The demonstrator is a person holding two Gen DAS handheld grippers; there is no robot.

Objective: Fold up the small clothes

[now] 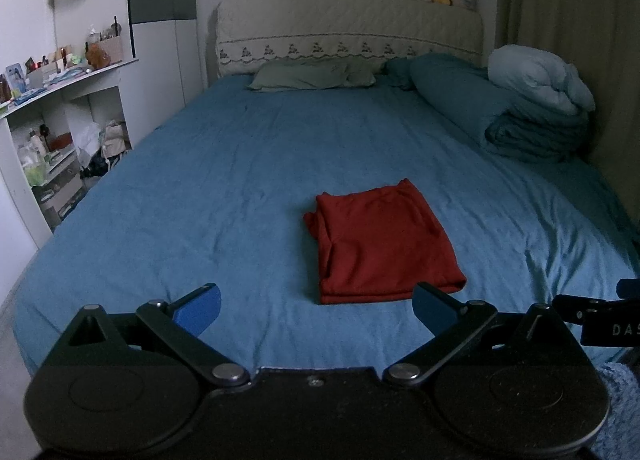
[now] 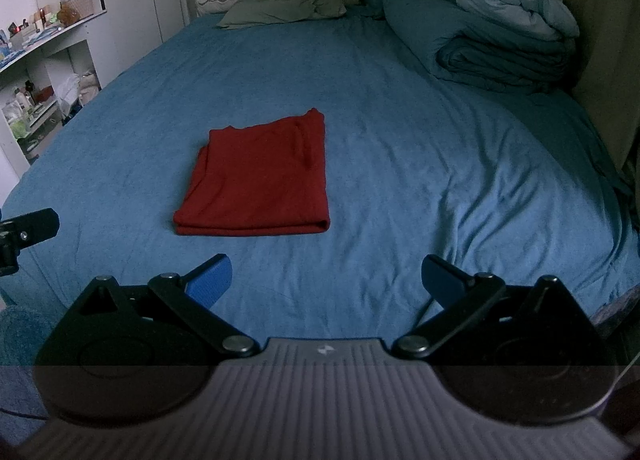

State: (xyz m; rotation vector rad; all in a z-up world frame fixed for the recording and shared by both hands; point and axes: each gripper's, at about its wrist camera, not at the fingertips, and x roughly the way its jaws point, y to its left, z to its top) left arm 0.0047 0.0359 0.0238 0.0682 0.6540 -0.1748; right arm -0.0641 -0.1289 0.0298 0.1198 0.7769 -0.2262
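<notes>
A red garment [image 1: 384, 244] lies folded into a flat rectangle on the blue bedsheet [image 1: 224, 188]; it also shows in the right wrist view [image 2: 260, 180]. My left gripper [image 1: 316, 310] is open and empty, held above the bed's near edge just short of the garment. My right gripper [image 2: 326, 280] is open and empty, also near the bed's front edge, to the right of the garment. Part of the right gripper shows at the left view's right edge [image 1: 600, 316], and part of the left gripper at the right view's left edge [image 2: 24, 232].
A folded teal duvet [image 2: 480, 48] with a pale blue bundle [image 2: 516, 0] on top lies at the bed's back right. A green pillow [image 1: 312, 76] lies by the headboard [image 1: 348, 28]. A cluttered white shelf unit [image 1: 52, 128] stands left of the bed. A curtain [image 1: 568, 12] hangs at right.
</notes>
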